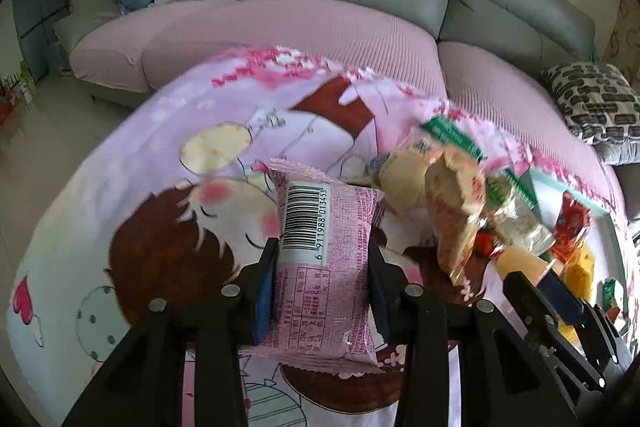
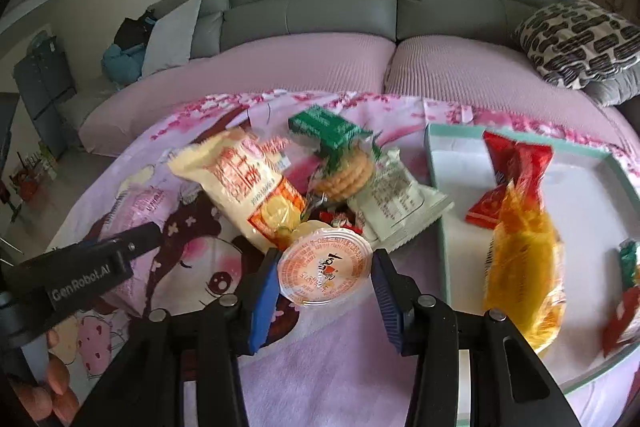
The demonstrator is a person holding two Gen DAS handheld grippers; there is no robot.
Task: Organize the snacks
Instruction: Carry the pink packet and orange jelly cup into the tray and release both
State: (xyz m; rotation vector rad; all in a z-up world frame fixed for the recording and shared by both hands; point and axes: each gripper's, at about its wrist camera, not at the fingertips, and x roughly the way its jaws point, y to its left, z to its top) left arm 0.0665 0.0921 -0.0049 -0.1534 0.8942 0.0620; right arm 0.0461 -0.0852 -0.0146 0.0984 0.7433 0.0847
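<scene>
A pink snack packet (image 1: 320,247) with a barcode stands between the blue pads of my left gripper (image 1: 324,267), which is shut on it above the cartoon cloth. In the right wrist view a round jelly cup (image 2: 326,265) with an orange printed lid sits between the pads of my right gripper (image 2: 324,269); both pads press its rim. Just beyond the cup lies a pile of snacks: a yellow-white bag (image 2: 240,183), a green biscuit packet (image 2: 340,155) and a white packet (image 2: 396,203). My left gripper (image 2: 132,243) shows at the left, with a hand under it.
A white tray with a teal rim (image 2: 438,195) lies to the right and holds a red packet (image 2: 516,163), a yellow packet (image 2: 524,259) and others. Behind the cloth-covered table stands a grey sofa (image 2: 392,3) with a pink seat cover and a patterned cushion (image 2: 576,39).
</scene>
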